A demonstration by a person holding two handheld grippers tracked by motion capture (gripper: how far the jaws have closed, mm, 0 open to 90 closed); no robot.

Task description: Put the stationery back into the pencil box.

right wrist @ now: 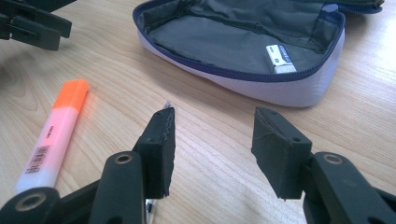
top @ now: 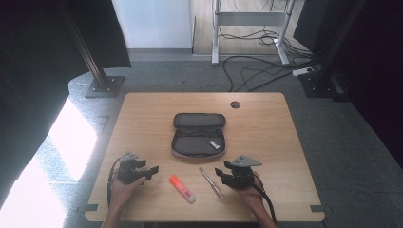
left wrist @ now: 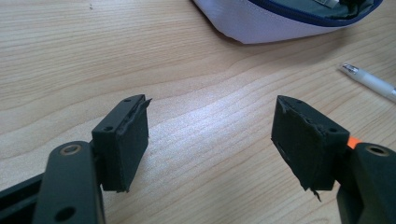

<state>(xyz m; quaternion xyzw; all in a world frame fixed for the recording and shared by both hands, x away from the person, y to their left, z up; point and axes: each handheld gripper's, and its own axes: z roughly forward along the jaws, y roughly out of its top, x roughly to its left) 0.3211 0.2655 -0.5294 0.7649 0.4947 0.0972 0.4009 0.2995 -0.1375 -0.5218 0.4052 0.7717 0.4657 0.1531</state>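
Note:
An open grey pencil case (top: 198, 135) lies flat in the middle of the wooden table (top: 266, 123), with a small white tag (right wrist: 280, 58) inside. An orange-capped highlighter (top: 182, 188) and a silver pen (top: 211, 182) lie near the front edge between the hands. My left gripper (top: 151, 169) stands open over bare wood (left wrist: 211, 105), left of the highlighter. My right gripper (top: 218, 172) is open too (right wrist: 214, 116), low over the table. The pen runs under its left jaw, and the pen's tip (right wrist: 166, 103) peeks out past that jaw. The case (right wrist: 243, 42) lies just beyond the right gripper.
A round cable hole (top: 235, 104) sits near the table's far edge. Black frame posts (top: 102, 76) stand on the floor beyond the table, with cables (top: 256, 71) and a desk frame behind. In the left gripper view the pen (left wrist: 369, 80) and the case (left wrist: 280, 23) lie to the right.

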